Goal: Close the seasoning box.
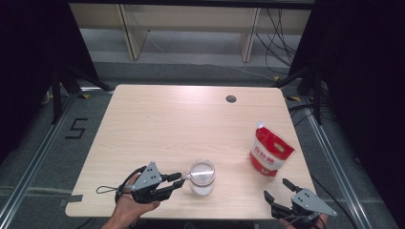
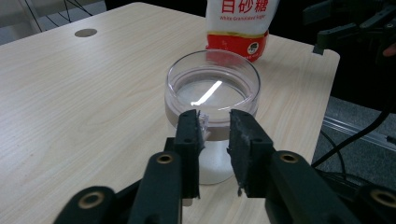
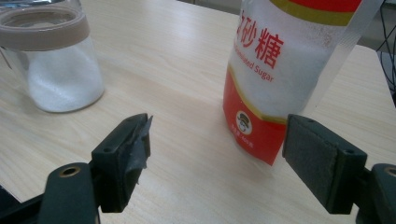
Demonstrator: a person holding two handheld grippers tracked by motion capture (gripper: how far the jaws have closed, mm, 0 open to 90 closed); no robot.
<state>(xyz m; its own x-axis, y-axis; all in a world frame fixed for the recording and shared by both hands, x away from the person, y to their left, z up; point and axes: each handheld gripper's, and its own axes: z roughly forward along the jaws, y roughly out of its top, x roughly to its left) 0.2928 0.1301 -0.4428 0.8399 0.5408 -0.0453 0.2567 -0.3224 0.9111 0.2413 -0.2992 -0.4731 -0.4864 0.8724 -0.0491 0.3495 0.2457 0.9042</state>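
Observation:
A clear glass jar (image 1: 202, 177) with a see-through lid and a brownish seal band stands near the table's front edge, with white granules in its lower part. My left gripper (image 1: 180, 179) lies level at the jar's left side. In the left gripper view its jaws (image 2: 215, 119) stand a little apart at the lid's rim (image 2: 212, 88), with a small clear tab beside one pad; neither pad presses on it. A red and white sugar bag (image 1: 270, 155) stands upright at the right. My right gripper (image 1: 276, 188) is open in front of the bag (image 3: 289, 70), jaws (image 3: 217, 140) wide and apart from it.
The light wooden table (image 1: 167, 124) has a round cable hole (image 1: 231, 98) near its far edge. Black frame posts and cables stand around the table, and shelving sits behind it. The jar (image 3: 56, 70) is left of the bag in the right gripper view.

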